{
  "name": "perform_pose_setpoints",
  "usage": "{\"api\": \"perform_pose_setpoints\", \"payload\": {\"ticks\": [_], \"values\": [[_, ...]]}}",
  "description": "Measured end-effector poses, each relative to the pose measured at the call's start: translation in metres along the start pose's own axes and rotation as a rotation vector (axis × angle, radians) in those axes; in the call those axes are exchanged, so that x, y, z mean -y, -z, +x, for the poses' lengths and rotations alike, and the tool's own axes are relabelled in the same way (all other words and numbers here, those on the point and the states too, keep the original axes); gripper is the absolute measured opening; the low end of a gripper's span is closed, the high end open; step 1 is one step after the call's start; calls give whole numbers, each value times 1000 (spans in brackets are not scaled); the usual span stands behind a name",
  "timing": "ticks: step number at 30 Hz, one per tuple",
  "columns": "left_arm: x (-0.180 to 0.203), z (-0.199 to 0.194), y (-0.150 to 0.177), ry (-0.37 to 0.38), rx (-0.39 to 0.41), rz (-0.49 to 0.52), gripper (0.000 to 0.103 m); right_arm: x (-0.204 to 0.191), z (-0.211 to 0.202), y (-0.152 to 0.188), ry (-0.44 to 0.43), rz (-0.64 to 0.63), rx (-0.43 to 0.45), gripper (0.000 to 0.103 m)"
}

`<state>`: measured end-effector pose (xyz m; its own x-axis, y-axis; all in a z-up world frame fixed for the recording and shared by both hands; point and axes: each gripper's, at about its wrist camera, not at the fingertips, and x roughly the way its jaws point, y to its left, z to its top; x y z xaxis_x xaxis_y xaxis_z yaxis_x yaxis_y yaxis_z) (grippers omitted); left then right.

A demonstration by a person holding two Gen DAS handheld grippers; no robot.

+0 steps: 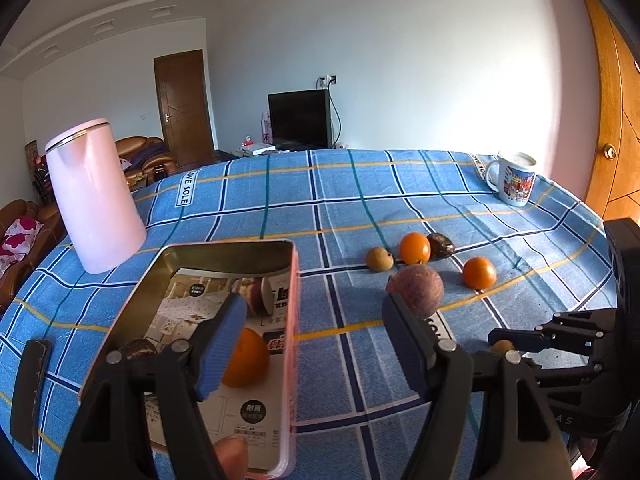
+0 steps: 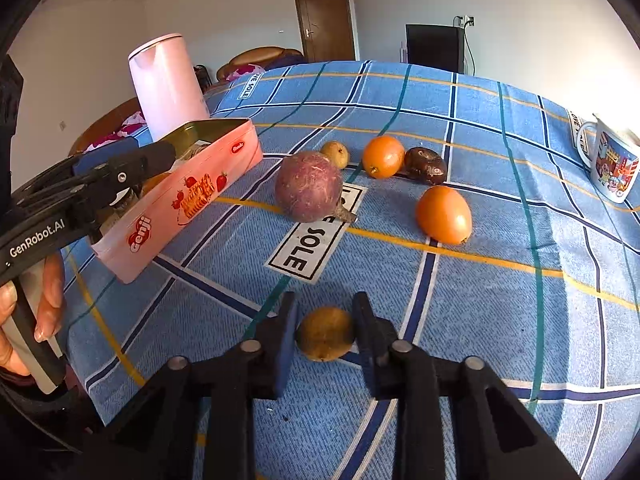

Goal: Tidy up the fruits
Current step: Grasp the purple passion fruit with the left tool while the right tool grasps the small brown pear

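Observation:
A pink tin box (image 1: 294,320) (image 2: 188,200) lies on the blue checked cloth. It holds an orange (image 1: 250,360), a dark fruit (image 1: 138,350) and a reddish fruit (image 1: 256,296). My left gripper (image 1: 316,320) is open over the box's right wall. My right gripper (image 2: 325,316) has its jaws around a small brown fruit (image 2: 326,334) (image 1: 503,346) on the cloth. Loose on the cloth lie a purple fruit (image 2: 308,186) (image 1: 418,290), two oranges (image 2: 383,157) (image 2: 444,214), a dark fruit (image 2: 426,166) and another small brown fruit (image 2: 336,154).
A pink kettle (image 1: 94,196) (image 2: 166,86) stands behind the box. A printed mug (image 1: 516,178) (image 2: 612,164) stands at the far right of the table. A dark flat object (image 1: 30,392) lies at the left edge.

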<state>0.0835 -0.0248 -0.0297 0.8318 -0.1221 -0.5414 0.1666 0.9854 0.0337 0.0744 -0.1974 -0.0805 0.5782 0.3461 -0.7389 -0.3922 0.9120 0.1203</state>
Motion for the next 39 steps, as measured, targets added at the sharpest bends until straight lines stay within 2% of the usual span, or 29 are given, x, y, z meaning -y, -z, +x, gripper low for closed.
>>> {"api": "perform_pose_setpoints", "payload": {"ticks": [5, 12, 17, 26, 29, 30, 32, 33, 39], "values": [[17, 6, -10, 21, -8, 16, 73, 13, -18, -8, 38, 37, 79, 29], [42, 33, -20, 36, -51, 35, 73, 36, -40, -34, 184, 75, 210, 29], [53, 54, -22, 29, -90, 45, 73, 48, -34, -43, 229, 106, 235, 29], [71, 75, -19, 38, -141, 77, 73, 58, -23, -39, 198, 158, 243, 29], [75, 84, -18, 55, -179, 80, 72, 57, -24, -39, 197, 157, 252, 29], [75, 88, -17, 63, -198, 73, 71, 56, -24, -39, 195, 154, 250, 29], [74, 91, -18, 72, -204, 64, 55, 57, -24, -39, 193, 155, 252, 29], [75, 91, -18, 73, -201, 66, 53, 57, -23, -39, 190, 156, 252, 29], [70, 86, -15, 84, -199, 52, 53, 57, -23, -38, 176, 150, 253, 29]]}}
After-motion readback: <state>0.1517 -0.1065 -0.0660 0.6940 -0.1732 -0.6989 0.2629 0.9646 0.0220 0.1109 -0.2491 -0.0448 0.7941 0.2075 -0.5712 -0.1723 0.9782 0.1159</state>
